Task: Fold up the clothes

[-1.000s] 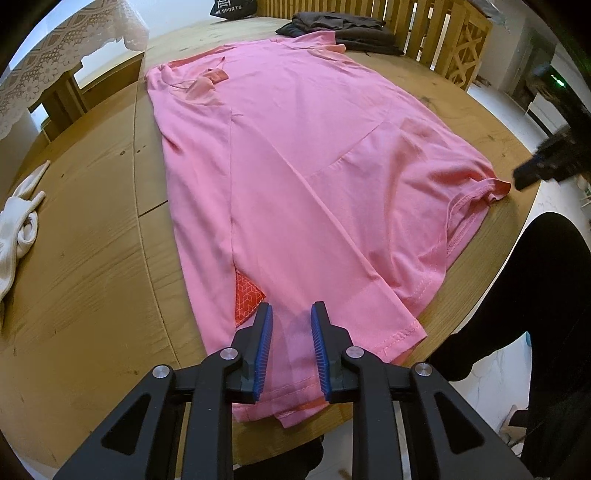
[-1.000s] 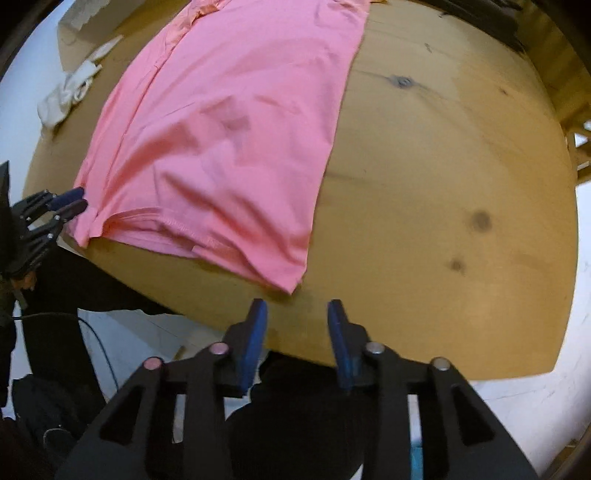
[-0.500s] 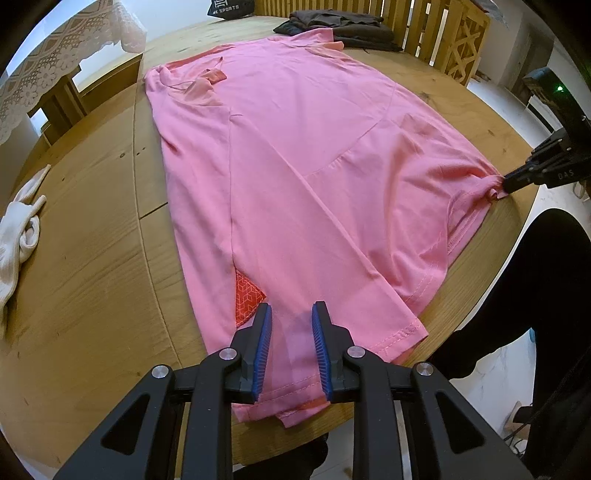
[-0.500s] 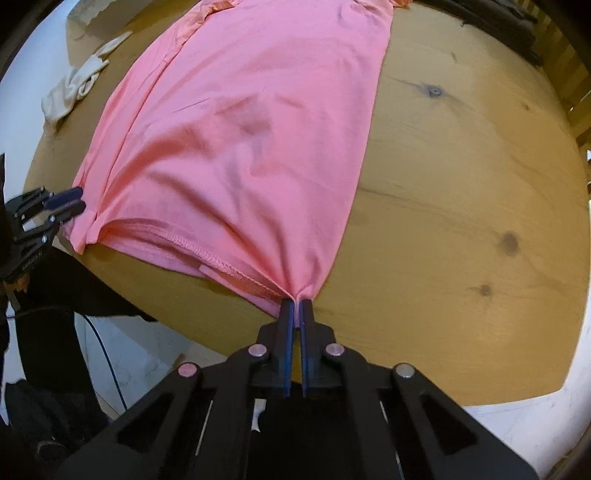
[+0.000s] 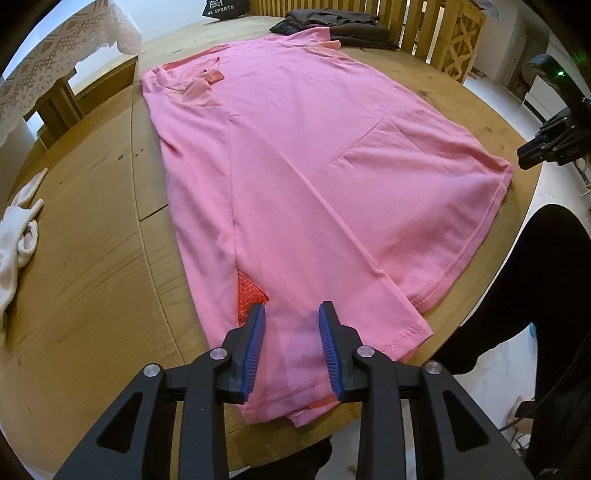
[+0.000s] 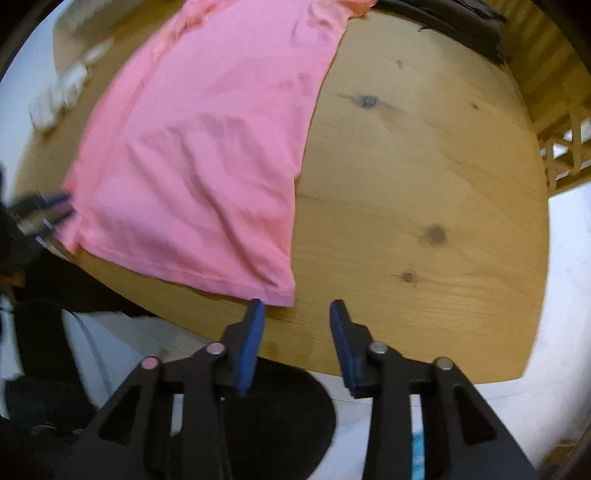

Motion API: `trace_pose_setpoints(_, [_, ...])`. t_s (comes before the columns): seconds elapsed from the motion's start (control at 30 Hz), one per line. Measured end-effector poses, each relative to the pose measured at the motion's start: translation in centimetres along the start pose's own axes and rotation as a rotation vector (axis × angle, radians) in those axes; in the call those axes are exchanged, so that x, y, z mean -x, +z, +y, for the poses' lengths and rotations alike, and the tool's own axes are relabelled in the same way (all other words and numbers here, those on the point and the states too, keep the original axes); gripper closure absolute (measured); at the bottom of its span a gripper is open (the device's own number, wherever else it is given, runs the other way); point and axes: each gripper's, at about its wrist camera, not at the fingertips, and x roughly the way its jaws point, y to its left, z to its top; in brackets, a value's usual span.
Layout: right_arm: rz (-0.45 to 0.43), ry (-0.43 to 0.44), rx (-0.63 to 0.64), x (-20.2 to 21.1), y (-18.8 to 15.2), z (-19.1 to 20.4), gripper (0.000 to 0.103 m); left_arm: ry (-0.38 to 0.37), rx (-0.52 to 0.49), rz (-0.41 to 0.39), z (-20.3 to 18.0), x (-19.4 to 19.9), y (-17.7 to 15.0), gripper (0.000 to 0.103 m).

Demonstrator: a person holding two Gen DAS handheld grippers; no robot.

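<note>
Pink shirt (image 5: 303,177), flat on table (image 6: 424,192): hem straddled unpinched by opening left gripper (image 5: 291,350), corner just outside opening, empty right gripper (image 6: 297,332); a missed, lopsided regrasp is risked.

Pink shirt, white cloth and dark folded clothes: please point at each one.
pink shirt (image 5: 314,155), left wrist view, middle of its body.
white cloth (image 5: 18,236), left wrist view, its bunched middle.
dark folded clothes (image 5: 332,22), left wrist view, top of the pile.
</note>
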Motion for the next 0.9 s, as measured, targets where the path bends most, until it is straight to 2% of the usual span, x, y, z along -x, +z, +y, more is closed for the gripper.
trace_pose_setpoints(0.07, [-0.04,0.062,-0.064,0.4,1.1,-2.1,0.066,0.002,-0.001,0.001,0.0,0.0,0.0,0.073])
trace_pose_setpoints(0.17, [-0.134,0.051,-0.122,0.7,4.6,-3.0,0.066,0.004,-0.004,0.002,-0.1,0.0,0.0,0.073])
trace_pose_setpoints(0.27, [-0.181,0.094,-0.181,-0.3,9.3,-3.0,0.066,0.01,-0.003,0.003,-0.2,0.1,-0.1,0.073])
trace_pose_setpoints(0.37, [-0.212,0.093,-0.198,-0.7,13.5,-4.4,0.066,0.015,-0.004,0.007,-0.3,0.1,0.0,0.073])
trace_pose_setpoints(0.5, [-0.226,0.095,-0.209,-1.1,16.9,-4.3,0.066,0.01,-0.006,0.012,-0.2,0.1,0.0,0.073])
trace_pose_setpoints(0.6, [-0.201,0.108,-0.193,-0.1,17.8,-5.9,0.066,0.008,-0.012,0.014,-0.2,0.2,0.0,0.073])
trace_pose_setpoints(0.8, [-0.198,0.105,-0.129,0.2,18.6,-4.6,0.066,0.001,-0.012,0.01,0.1,0.2,0.0,0.073])
trace_pose_setpoints(0.87, [-0.201,0.08,-0.083,0.1,18.5,-3.7,0.067,0.0,-0.011,0.008,0.1,0.1,0.0,0.073])
trace_pose_setpoints(0.9, [-0.206,0.06,-0.057,0.1,18.4,-3.1,0.077,-0.001,-0.01,0.007,0.1,0.1,0.0,0.073])
